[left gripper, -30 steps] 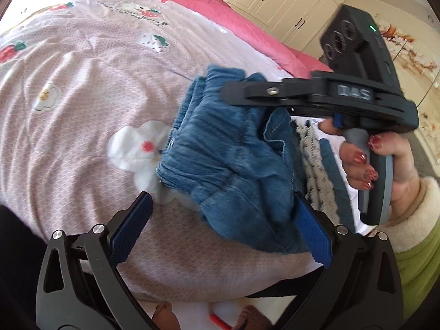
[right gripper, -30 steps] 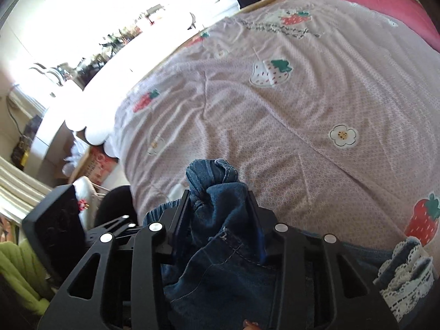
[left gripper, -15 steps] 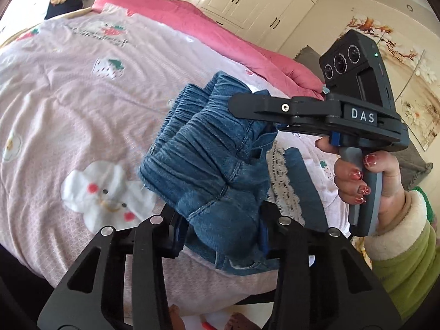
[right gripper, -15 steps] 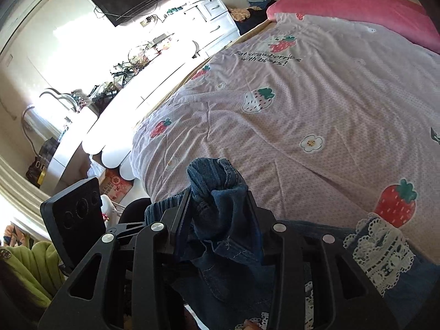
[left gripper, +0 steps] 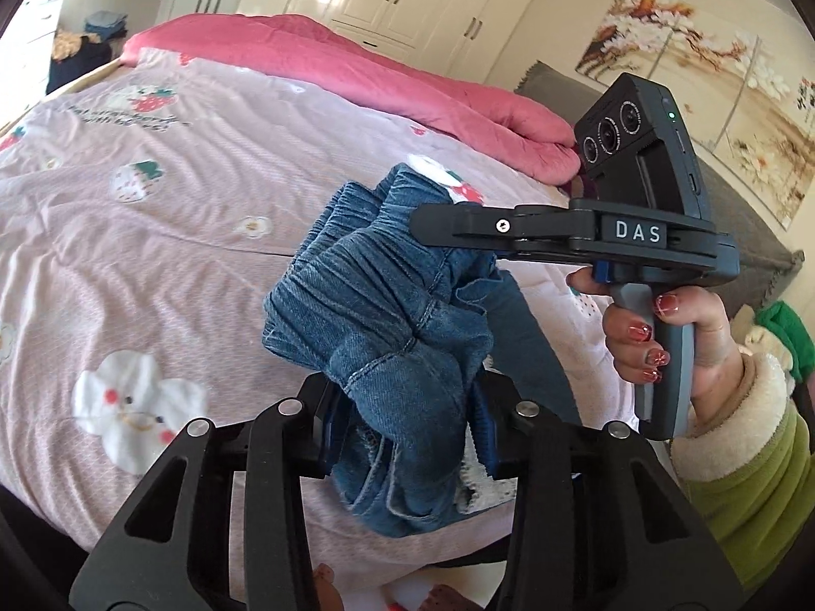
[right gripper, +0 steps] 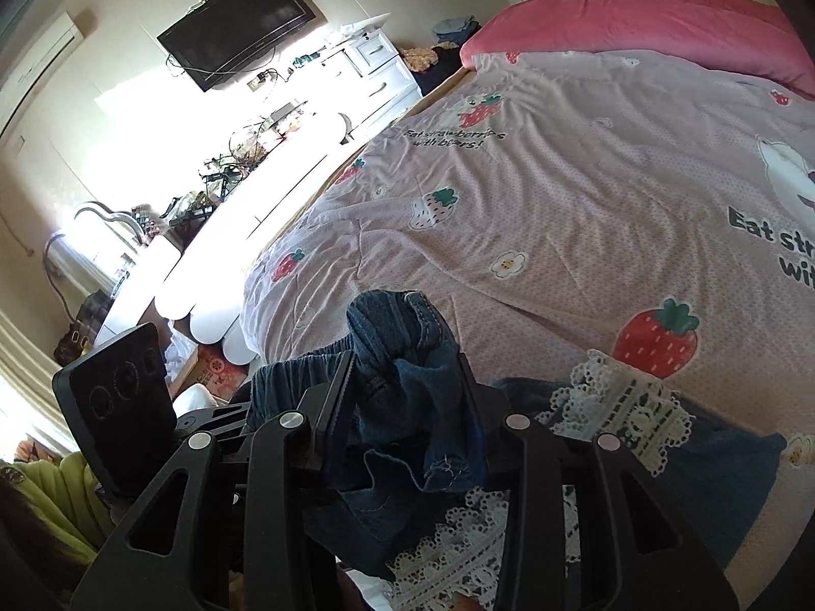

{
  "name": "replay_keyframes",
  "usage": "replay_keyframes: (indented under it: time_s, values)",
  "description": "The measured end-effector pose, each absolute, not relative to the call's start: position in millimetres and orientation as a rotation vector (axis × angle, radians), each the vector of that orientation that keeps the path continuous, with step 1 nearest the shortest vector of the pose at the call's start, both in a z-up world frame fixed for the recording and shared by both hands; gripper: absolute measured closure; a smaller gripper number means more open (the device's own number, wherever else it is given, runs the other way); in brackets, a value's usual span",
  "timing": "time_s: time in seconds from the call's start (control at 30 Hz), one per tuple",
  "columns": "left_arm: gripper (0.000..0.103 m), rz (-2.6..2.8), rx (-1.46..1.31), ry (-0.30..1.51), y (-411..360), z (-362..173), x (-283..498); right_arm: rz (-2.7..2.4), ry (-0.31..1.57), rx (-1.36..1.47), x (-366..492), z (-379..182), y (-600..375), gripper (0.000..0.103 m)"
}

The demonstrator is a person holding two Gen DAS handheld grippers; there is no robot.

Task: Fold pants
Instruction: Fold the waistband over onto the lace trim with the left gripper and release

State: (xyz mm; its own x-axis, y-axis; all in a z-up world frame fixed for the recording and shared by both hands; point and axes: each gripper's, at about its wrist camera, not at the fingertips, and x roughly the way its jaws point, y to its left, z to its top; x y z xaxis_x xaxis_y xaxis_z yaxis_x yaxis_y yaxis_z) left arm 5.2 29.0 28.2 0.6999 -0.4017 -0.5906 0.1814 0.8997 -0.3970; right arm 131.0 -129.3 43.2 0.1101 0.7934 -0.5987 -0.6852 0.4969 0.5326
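both grippers are clamped on the pants (left gripper: 387, 326), which hang bunched up in the air above the pink strawberry bedspread (left gripper: 153, 234). the left gripper (left gripper: 407, 422) pinches one wad of the elastic waistband, the right gripper (right gripper: 407, 397) another right next to it. the lace-trimmed part (right gripper: 621, 407) trails down onto the bed.

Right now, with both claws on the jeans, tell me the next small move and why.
Probably draw the two claws apart sideways to spread the waistband. The left claw and right claw are both shut on the jeans, which hang bunched in a wad above the pink quilt; they likely need opening flat before any fold.
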Motion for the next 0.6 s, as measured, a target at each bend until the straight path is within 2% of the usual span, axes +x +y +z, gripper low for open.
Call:
replay_keyframes:
  time_s: [0.2, 0.43, 0.5, 0.6]
  values:
    - [0.072, -0.388, -0.265, 0.747, -10.4, 28.3, 14.1, 1.046, 0.972, 0.207, 133.9, 29.0, -175.9, 0.067]
    - [0.072, -0.436, -0.196, 0.779, -49.4, 17.8, 27.1, 0.981, 0.993, 0.26, 129.8, 4.5, -224.6, 0.063]
    - [0.072, -0.452, -0.186, 0.789, -58.6, 15.6, 27.7, 0.956, 0.993, 0.277, 128.2, -0.7, -238.1, 0.06]
    - [0.071, -0.479, -0.163, 0.796, -74.1, 16.0, 23.9, 0.932, 0.981, 0.298, 126.3, -2.9, -252.9, 0.05]
